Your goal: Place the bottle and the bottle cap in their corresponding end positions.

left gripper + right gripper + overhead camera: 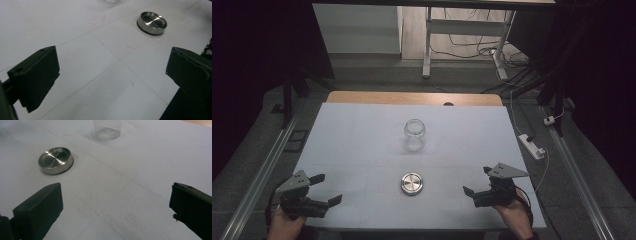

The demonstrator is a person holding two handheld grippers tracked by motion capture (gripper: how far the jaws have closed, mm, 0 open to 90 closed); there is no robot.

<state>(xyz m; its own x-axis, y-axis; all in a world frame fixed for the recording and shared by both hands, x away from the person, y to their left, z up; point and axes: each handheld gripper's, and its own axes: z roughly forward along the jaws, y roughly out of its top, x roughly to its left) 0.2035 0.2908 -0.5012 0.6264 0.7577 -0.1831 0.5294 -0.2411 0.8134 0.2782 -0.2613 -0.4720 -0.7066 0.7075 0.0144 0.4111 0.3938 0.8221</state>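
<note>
A clear glass jar [414, 134] stands upright and lidless at the middle of the white table; its base [107, 130] shows at the top of the right gripper view. A round metal lid [412, 183] [152, 23] [56, 160] lies flat nearer me, in front of the jar. My left gripper [325, 189] [112, 72] rests at the table's front left corner, open and empty. At the front right my right gripper [478, 180] [116, 205] is open too, with nothing between its jaws. Both point inward toward the lid, well apart from it.
The white table top [362, 145] ends in a wooden strip [412, 98] at the far edge. A white power strip [532, 146] with a cable lies on the floor to the right. A metal desk frame [462, 35] stands beyond the table.
</note>
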